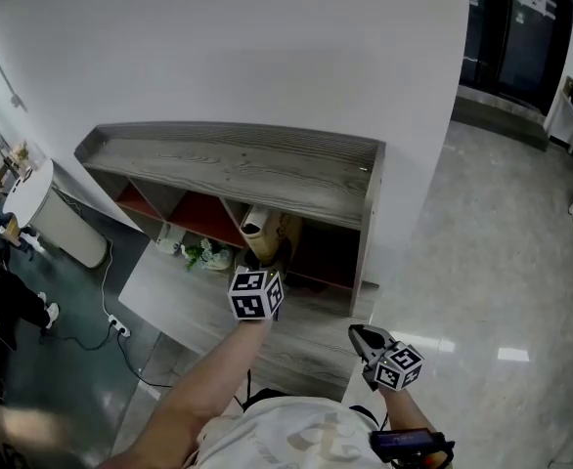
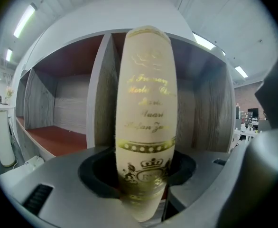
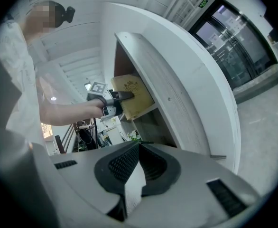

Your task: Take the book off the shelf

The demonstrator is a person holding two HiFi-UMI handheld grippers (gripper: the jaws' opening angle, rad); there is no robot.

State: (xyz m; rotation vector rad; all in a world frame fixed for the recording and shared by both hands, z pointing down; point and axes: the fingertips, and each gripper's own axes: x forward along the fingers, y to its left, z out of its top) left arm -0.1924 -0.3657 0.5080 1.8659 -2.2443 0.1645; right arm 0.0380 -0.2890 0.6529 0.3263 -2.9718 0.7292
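- Shelf: grey wood-grain unit against a white wall, with open compartments lined in red.
- Book: cream-coloured, upright, spine outward, at the front of a compartment towards the shelf's right end. In the right gripper view, part of it projects beyond the shelf front.
- Markings: the spine carries several lines of gold script, too blurred to read reliably. Below them are a gold dotted band and a crown crest. The cover shows a gold round emblem.
- Left gripper: clenched on the book's spine low down, reaching into the shelf front.
- Right gripper: tips together, holding nothing, well clear of the shelf's right end.
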